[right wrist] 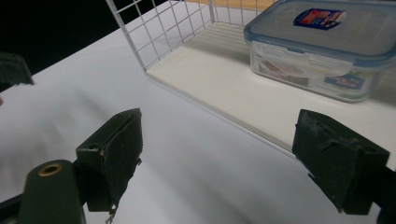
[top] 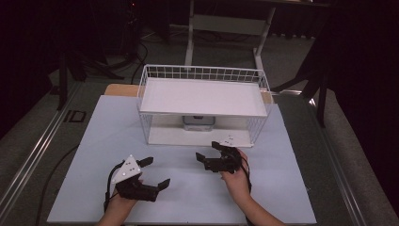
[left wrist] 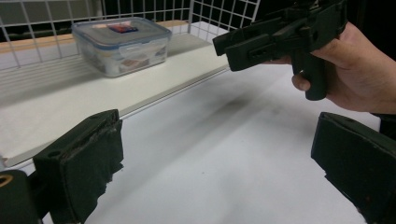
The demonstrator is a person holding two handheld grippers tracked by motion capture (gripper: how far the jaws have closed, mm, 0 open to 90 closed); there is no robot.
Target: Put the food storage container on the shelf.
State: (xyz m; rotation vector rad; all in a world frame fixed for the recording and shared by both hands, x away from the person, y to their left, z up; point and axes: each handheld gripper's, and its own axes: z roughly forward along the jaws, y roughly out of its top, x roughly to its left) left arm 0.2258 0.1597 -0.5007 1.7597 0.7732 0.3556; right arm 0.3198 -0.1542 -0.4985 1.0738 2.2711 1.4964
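A white wire rack [top: 141,101] with a flat top shelf stands at the middle of the white tabletop [top: 277,188]. On its lower board sits a clear plastic box [top: 199,122] with a blue-rimmed lid [right wrist: 322,28], also in the left gripper view [left wrist: 121,44]. My right gripper [top: 207,149] hovers just in front of the rack's lower board [right wrist: 219,79], jaws open and empty [right wrist: 217,158], pointing toward the box. My left gripper [top: 157,172] rests at the front left, open and empty [left wrist: 219,163], aimed toward the rack.
The rack's wire side wall [right wrist: 159,32] rises to the left of the box in the right gripper view. The person's right hand [left wrist: 359,74] is close beside my left gripper's jaws. Beyond the table are a dark floor, cables and a desk frame [top: 226,28].
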